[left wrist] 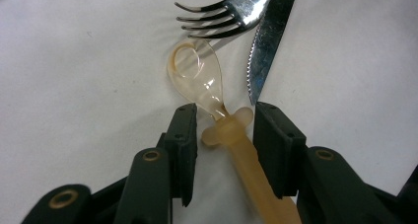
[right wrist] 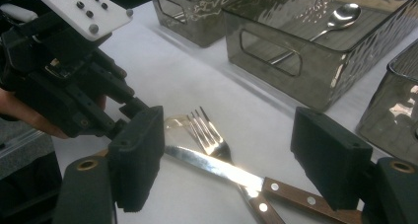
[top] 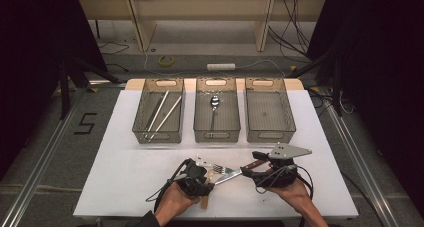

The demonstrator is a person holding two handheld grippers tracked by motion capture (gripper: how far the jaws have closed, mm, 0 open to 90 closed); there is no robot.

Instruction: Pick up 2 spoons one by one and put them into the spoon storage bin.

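Sorting half done: your left gripper (left wrist: 224, 130) jaws straddle the amber spoon (left wrist: 197, 76) unclamped beside the fork (left wrist: 231, 14) and knife (left wrist: 268, 36); right gripper (right wrist: 231, 160) jaws wide, empty.

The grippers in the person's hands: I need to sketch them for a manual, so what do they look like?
Both are black and boxy. The left gripper has flat dark rectangular pads on hinged arms with brass-coloured rivets. The right gripper has the same pads, and a grey three-cornered plate with small holes sits on top. Black cables trail from each.
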